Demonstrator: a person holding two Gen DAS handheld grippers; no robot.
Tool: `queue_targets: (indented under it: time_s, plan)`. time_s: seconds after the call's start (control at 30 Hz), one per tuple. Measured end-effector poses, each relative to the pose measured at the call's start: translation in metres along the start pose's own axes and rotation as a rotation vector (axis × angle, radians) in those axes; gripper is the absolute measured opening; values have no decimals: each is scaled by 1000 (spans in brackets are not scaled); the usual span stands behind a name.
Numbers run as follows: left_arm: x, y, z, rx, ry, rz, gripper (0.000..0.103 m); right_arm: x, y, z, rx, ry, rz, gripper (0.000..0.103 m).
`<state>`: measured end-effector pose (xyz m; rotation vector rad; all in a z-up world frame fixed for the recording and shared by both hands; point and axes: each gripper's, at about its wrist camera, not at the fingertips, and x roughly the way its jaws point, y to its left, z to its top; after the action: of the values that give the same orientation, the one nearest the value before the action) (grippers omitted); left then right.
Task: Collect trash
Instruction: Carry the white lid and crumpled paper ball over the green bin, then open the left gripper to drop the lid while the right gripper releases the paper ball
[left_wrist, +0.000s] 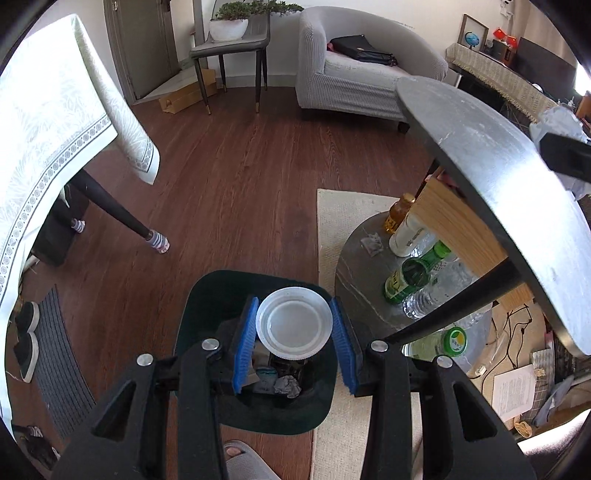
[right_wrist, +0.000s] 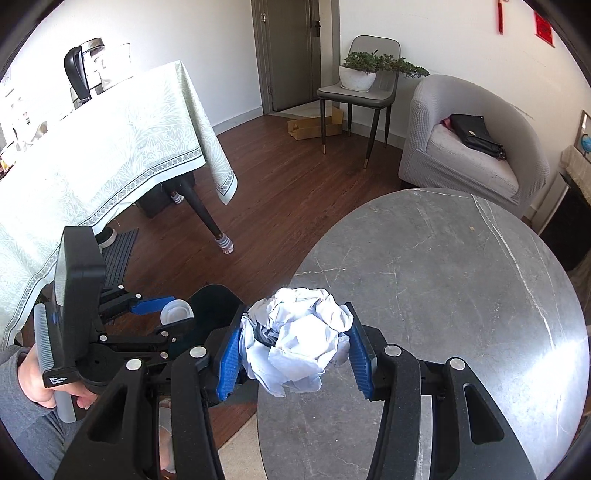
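In the left wrist view my left gripper (left_wrist: 294, 347) is shut on a white plastic cup (left_wrist: 293, 326), bottom towards the camera, held over the dark trash bin (left_wrist: 207, 295) on the floor. Crumpled paper (left_wrist: 287, 386) lies inside the bin. In the right wrist view my right gripper (right_wrist: 295, 349) is shut on a crumpled ball of white paper (right_wrist: 299, 339) above the edge of the round grey table (right_wrist: 443, 288). The left gripper (right_wrist: 162, 314) with the cup (right_wrist: 176, 311) shows at the left, over the bin (right_wrist: 216, 299).
A lower shelf (left_wrist: 354, 273) under the table holds several bottles (left_wrist: 402, 225). A cream rug (left_wrist: 332, 214) lies beneath. A cloth-covered dining table (right_wrist: 92, 147), a chair with a plant (right_wrist: 358, 88) and a grey armchair (right_wrist: 476, 147) stand around the wooden floor. Papers and cables (left_wrist: 513, 387) lie at the right.
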<state>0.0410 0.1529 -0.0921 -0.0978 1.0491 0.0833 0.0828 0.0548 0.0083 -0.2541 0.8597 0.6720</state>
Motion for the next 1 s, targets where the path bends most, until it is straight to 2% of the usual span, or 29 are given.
queue_targets:
  time_s: [0.07, 0.2, 0.47, 0.67, 0.83, 1.0]
  plan:
    - [12, 10, -7, -21, 30, -8, 42, 4, 7, 4, -8, -1, 13, 50]
    - [33, 26, -22, -24, 78, 23, 42, 18, 23, 12, -28, 8, 46, 50]
    - [76, 61, -54, -93, 202, 22, 42, 66, 59, 19, -67, 74, 87, 50]
    - [93, 80, -68, -129, 261, 21, 42, 94, 88, 21, -115, 122, 103, 51]
    - [92, 87, -72, -121, 267, 19, 44, 113, 102, 23, -135, 154, 109, 51]
    - [82, 93, -70, -120, 234, 12, 49, 132, 107, 20, -112, 184, 117, 51]
